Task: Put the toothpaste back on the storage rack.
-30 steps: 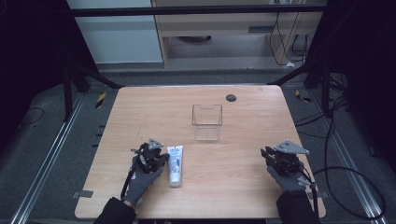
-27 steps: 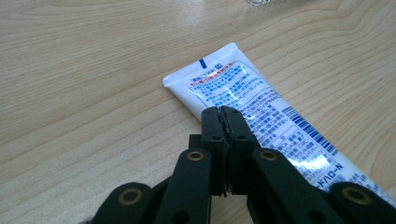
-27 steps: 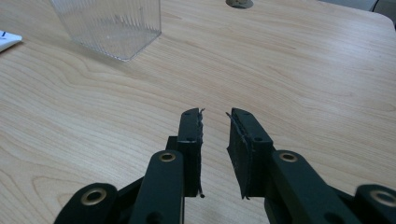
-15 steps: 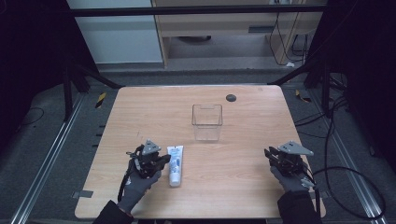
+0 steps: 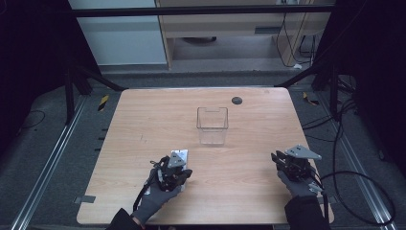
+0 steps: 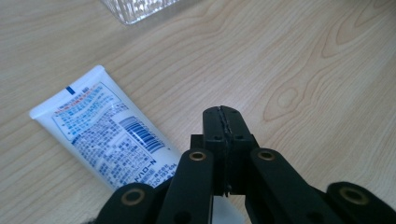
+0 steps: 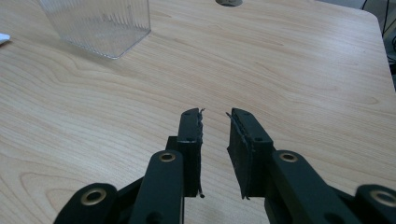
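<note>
A white toothpaste tube (image 6: 100, 130) with blue print and a barcode lies flat on the wooden table (image 5: 143, 124). In the high view its far end (image 5: 182, 153) pokes out from under my left gripper (image 5: 176, 168), which hovers over it. The left jaws (image 6: 222, 112) are pressed together with nothing between them, and the tube lies just to their left. At the table's right front my right gripper (image 5: 283, 160) rests in a gloved hand. Its jaws (image 7: 215, 114) stand a little apart over bare wood, holding nothing.
A clear ribbed plastic box (image 5: 212, 125) stands empty near the middle of the table, also in the right gripper view (image 7: 100, 25). A small dark round disc (image 5: 236, 100) lies near the far edge. Cables trail over the floor at the right.
My left gripper has moved to the right and now sits over the tube instead of beside it. The right gripper has stayed put.
</note>
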A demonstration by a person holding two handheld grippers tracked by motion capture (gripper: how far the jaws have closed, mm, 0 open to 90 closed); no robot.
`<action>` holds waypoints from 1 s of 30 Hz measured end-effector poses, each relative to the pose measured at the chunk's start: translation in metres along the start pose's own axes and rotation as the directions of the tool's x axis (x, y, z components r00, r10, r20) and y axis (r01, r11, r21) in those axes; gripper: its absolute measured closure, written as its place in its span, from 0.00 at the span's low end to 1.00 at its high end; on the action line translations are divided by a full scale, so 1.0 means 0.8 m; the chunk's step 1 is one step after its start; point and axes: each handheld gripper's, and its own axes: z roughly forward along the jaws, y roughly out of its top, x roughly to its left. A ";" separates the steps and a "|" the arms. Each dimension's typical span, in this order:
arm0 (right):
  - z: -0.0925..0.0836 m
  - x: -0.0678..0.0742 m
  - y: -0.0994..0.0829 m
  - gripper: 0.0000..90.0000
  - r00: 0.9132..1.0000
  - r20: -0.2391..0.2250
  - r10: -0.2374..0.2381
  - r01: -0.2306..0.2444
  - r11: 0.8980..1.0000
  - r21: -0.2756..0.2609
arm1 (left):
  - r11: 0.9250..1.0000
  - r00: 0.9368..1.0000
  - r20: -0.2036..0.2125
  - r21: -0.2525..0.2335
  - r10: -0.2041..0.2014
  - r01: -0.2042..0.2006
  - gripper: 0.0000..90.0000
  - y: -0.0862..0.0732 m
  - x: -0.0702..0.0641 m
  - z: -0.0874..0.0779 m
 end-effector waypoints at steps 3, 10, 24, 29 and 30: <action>0.000 0.000 0.000 0.82 1.000 0.000 0.000 0.000 1.000 0.002 | 1.000 1.000 0.002 0.010 -0.002 0.002 0.99 -0.001 0.000 0.003; 0.000 0.000 0.000 0.82 1.000 0.002 -0.001 0.001 1.000 0.003 | 0.999 1.000 0.003 0.041 -0.004 0.004 0.99 -0.005 0.001 0.006; -0.001 -0.002 -0.001 0.82 1.000 0.007 0.003 -0.003 1.000 0.003 | 0.999 1.000 0.009 0.046 -0.013 0.013 0.99 -0.014 0.006 -0.005; -0.001 -0.002 -0.001 0.82 1.000 0.009 0.001 -0.001 1.000 0.003 | 0.999 1.000 0.002 0.052 -0.010 0.010 0.99 -0.019 0.008 -0.011; -0.002 -0.002 -0.001 0.82 1.000 0.009 0.001 -0.001 1.000 0.003 | 0.999 1.000 0.000 0.053 -0.010 0.010 0.99 -0.020 0.008 -0.013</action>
